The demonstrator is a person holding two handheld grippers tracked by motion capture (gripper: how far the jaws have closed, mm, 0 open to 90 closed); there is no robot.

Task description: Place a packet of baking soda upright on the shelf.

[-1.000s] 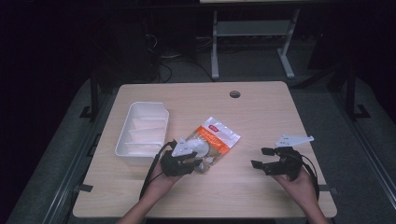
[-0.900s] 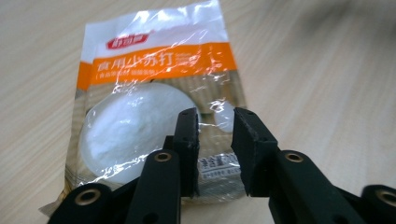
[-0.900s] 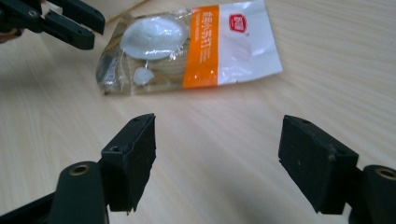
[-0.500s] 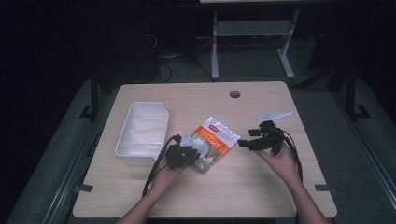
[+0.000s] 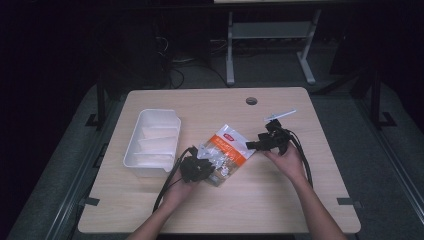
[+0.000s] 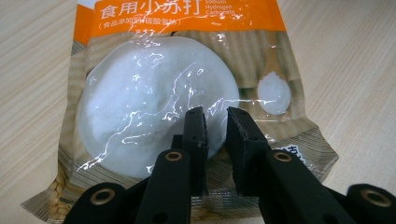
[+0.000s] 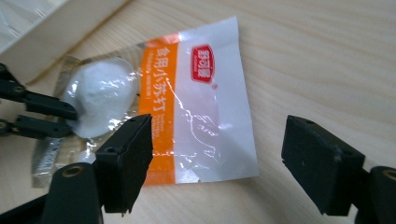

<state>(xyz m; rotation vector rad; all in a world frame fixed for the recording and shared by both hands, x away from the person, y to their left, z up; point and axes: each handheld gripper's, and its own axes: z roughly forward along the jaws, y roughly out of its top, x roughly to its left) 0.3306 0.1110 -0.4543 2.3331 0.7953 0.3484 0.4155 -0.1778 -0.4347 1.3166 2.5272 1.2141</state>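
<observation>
A: Nearest the person, what is on the bench (image 5: 280,200)?

B: The left gripper (image 5: 199,169) sits at the near end of the pouch (image 5: 226,154). In the left gripper view its fingers (image 6: 195,135) are nearly closed, with a narrow gap, above the pouch's clear window; I cannot tell whether they pinch the film.

A: And the pouch itself?

B: It lies flat near the middle of the bench, its long axis running diagonally: the window end with white powder points toward the person's left, the white top end with the red logo points away to the right.

A: The right gripper?

B: The right gripper (image 5: 254,145) is at that far top end, its 2 fingers (image 7: 125,158) spread wide and holding nothing.

A: Any containers?

B: 1 white tray (image 5: 131,155) left of the pouch, holding pale flat packets. Beyond the right hand lies a small white stick (image 5: 280,115).
</observation>
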